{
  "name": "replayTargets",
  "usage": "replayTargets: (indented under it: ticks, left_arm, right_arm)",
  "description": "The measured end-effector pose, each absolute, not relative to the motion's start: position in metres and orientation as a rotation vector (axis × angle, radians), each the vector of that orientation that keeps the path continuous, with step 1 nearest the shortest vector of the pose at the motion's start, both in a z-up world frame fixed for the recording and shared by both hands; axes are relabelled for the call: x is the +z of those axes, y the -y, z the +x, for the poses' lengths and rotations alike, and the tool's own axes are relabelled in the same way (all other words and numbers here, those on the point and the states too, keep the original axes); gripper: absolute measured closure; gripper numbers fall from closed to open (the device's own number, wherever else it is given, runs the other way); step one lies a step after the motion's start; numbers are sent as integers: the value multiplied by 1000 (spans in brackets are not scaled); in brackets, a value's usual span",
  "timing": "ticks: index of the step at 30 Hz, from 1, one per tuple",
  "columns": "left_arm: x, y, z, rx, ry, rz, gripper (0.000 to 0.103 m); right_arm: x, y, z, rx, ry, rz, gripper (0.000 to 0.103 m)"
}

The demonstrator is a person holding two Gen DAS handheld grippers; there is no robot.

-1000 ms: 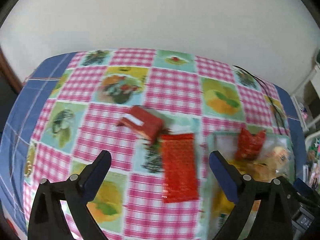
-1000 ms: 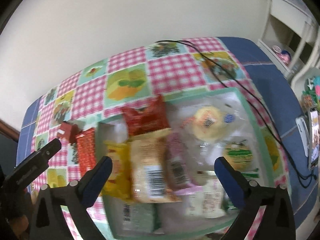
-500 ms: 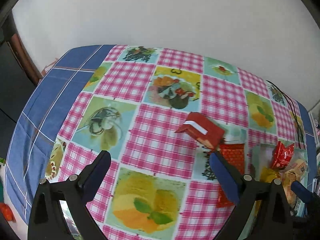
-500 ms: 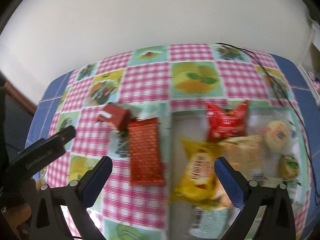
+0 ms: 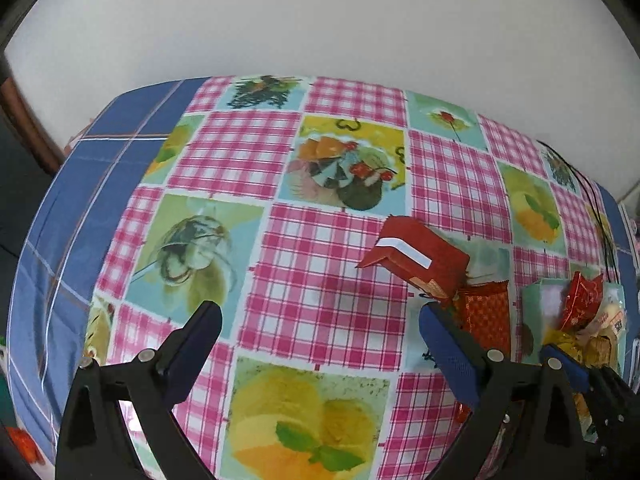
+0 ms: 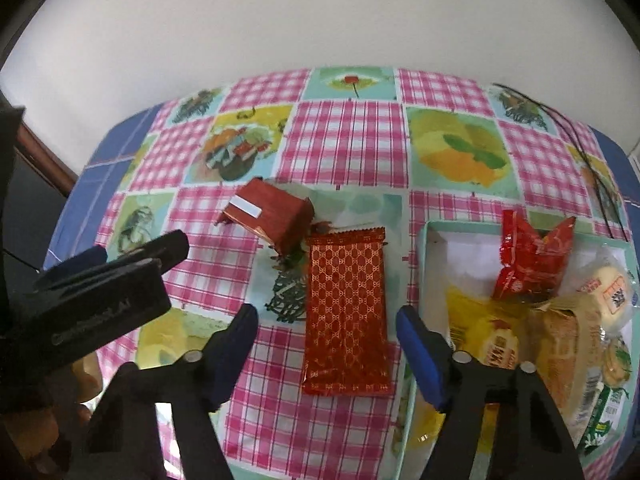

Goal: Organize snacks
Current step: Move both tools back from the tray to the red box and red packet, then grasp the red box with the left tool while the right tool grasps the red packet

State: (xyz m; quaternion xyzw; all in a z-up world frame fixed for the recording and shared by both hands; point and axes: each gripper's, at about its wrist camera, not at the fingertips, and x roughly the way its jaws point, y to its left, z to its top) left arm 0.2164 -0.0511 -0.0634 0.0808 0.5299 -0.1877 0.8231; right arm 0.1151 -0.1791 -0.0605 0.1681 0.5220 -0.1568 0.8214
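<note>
A flat red patterned wrapper (image 6: 346, 308) lies on the checked tablecloth, left of a pale green tray (image 6: 425, 264). My right gripper (image 6: 328, 346) hangs over the wrapper's near half. Its jaws are closing with the wrapper between them, and gaps still show on both sides of it. A small red box (image 6: 272, 216) with a white strip rests just beyond the wrapper's far left corner. My left gripper (image 5: 320, 338) stands open over bare cloth, with the red box (image 5: 416, 252) ahead of its right finger. The left gripper (image 6: 120, 258) also shows at the right wrist view's left edge.
The tray holds several snack packs, among them a red packet (image 6: 532, 256), a yellow one (image 6: 484, 332) and round cakes (image 6: 612, 296). A black cable (image 6: 592, 184) runs along the table's far right. A white wall stands behind the table, whose blue border (image 5: 80, 208) marks its left edge.
The right gripper has swung left from above the tray to above the red wrapper, and its jaws have narrowed. The left gripper has shifted left onto bare cloth, still open.
</note>
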Motion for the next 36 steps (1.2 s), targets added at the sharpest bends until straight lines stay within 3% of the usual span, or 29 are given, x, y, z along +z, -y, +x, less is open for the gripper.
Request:
replayTargets:
  ticks: [18,21,23,26,29,36]
  left_arm:
    - [-89,130,241,-666,-1176,354,4]
    - [-96,138,242,-674,-1175,386,4]
    - [-99,140,244,-671,-1181,393,7]
    - [-101,145,242,-687,-1187,387,26]
    - [-101,144,241,-684,-1188,382,33]
    - [-102,120,239,-595,-1219,292,37]
  right_arm:
    - [-105,189,144,-364,-1181,335,33]
    - [-105,190,144,-379,-1186,318,41]
    - [-105,191,145,-391,-1186,313,45]
    - [-105,192,143,-391,-1183,317,47]
    - [-106,192,145,-394,-1184,317,49]
    - [-101,194,131,-403,-1184,355,54]
